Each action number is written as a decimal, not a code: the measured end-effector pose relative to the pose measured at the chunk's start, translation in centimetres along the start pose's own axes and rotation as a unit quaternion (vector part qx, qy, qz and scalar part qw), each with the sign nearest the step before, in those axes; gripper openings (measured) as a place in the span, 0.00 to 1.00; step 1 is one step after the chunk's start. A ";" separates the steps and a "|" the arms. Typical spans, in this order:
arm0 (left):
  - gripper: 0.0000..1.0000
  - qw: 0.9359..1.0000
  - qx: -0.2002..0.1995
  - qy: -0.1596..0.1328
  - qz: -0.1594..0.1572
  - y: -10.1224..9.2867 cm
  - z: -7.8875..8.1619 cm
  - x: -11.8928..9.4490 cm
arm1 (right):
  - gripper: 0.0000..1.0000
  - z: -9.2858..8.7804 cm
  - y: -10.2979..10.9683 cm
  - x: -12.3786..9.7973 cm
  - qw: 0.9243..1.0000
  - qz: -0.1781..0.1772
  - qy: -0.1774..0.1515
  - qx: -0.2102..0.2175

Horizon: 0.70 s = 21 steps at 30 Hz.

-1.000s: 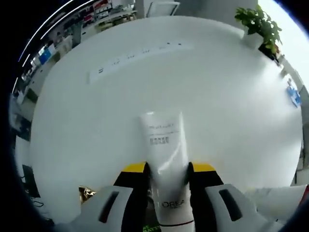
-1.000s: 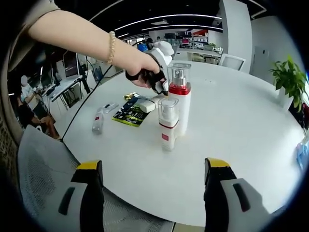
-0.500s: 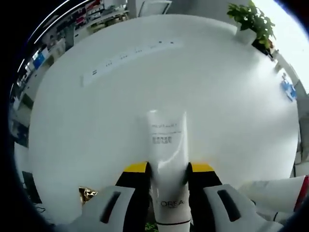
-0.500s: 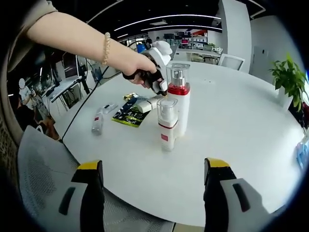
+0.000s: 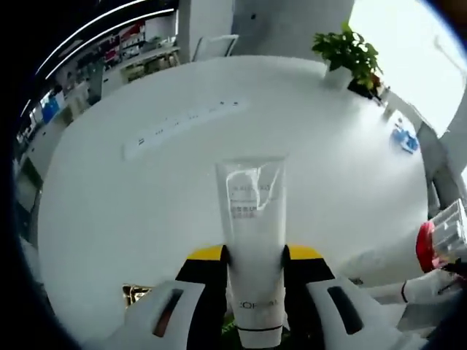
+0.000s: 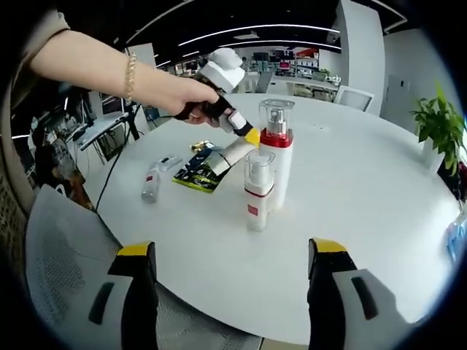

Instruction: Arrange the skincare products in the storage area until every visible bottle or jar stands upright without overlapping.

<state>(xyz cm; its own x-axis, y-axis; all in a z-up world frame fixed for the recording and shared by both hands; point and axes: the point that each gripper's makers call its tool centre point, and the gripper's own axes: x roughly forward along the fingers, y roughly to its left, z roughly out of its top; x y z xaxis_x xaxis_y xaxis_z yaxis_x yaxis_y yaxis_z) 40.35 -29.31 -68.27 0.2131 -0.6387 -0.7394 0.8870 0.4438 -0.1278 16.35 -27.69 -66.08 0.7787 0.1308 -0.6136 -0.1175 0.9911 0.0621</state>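
The white tube (image 5: 253, 248) is pinched between the jaws of the left tool (image 5: 252, 266), crimped end pointing away from the camera and the cap end down near the bottom of the left gripper view. In the right gripper view the same tube (image 6: 232, 154) hangs tilted above the bench (image 6: 350, 219), just left of the tall red-and-white pump bottle (image 6: 276, 162), with the left tool (image 6: 235, 124) gripped in a person's hand (image 6: 182, 98).

A shorter spray bottle (image 6: 257, 191) stands upright right in front of the tall one, the two looking close to touching. Both are on the white round bench. Left of them a small clear bottle (image 6: 150, 182) lies on its side, and a dark green sachet (image 6: 195, 175) lies flat between it and the standing pair.

The right tool (image 6: 232, 292) has its jaws spread wide with nothing between them, low over the near bench edge. A potted plant (image 6: 438, 120) sits at the far right.
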 end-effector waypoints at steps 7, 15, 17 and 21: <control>0.26 1.000 -0.009 -0.023 -0.007 -1.0 -1.2 -2.7 | 0.86 0.5 -0.1 -0.3 1.000 0.007 -0.017 0.021; 0.26 0.999 0.005 -0.044 -0.012 -2.3 -1.9 -4.8 | 0.85 1.5 0.6 -0.6 0.999 0.024 -0.031 0.013; 0.26 0.999 0.012 -0.046 -0.013 -2.7 -2.1 -5.2 | 0.83 1.9 0.3 -0.9 0.998 0.023 -0.043 0.028; 0.26 0.998 0.021 -0.054 -0.013 -3.3 -2.7 -6.1 | 0.80 3.0 0.1 -2.0 0.993 0.021 -0.075 0.085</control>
<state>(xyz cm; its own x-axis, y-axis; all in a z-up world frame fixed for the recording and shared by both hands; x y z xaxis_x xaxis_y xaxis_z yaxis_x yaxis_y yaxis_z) 34.98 -25.20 -65.16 0.2312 -0.7143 -0.6605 0.9087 0.4010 -0.1156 16.58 -27.82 -62.48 0.8598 0.1610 -0.4846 -0.0556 0.9729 0.2246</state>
